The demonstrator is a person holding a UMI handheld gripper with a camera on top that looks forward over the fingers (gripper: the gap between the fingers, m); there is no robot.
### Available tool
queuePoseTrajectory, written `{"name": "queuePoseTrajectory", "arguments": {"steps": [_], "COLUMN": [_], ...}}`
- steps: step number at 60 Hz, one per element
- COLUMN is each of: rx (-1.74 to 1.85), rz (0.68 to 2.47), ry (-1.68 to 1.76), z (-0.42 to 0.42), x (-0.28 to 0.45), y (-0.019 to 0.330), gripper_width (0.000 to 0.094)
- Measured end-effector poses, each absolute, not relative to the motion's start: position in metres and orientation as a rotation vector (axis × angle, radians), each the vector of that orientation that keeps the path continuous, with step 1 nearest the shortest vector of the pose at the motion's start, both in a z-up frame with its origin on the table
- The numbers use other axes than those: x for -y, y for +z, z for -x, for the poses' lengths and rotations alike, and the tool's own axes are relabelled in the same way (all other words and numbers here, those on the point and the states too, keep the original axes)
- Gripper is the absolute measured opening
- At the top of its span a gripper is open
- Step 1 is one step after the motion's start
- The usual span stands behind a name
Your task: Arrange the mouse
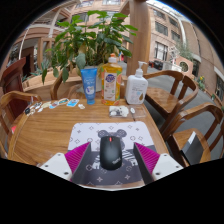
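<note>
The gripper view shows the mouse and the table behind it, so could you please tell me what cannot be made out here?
- Mouse: standing between the gripper fingers; whether the pads touch it cannot be told.
- Labels on the blue tube, orange carton and white bottle: too small to read.
- Small items along the table behind: too small to identify.
- Mat: its near end is covered by the mouse and fingers.

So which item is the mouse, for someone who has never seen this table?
On the round wooden table, a patterned mat lies nearest the camera. The mouse sits on its near end, between the open gripper fingers: black and domed, unlike the upright bottles behind.
</note>
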State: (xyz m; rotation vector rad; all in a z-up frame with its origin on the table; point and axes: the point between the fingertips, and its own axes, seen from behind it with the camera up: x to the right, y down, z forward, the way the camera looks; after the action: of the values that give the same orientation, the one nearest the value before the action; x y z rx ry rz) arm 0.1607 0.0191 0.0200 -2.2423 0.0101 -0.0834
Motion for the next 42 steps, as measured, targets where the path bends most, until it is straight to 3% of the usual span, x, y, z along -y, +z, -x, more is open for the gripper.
{"name": "queuePoseTrajectory", "arguments": {"steps": [24,42], "rx": [-0.005,0.02], "rz": [2.145,2.125], "ry": [-0.166,-0.204], "z": [-0.162,-0.15], "x": [0.123,0.238], "y": [0.112,0.131], "gripper_width": [0.085,0.0853]}}
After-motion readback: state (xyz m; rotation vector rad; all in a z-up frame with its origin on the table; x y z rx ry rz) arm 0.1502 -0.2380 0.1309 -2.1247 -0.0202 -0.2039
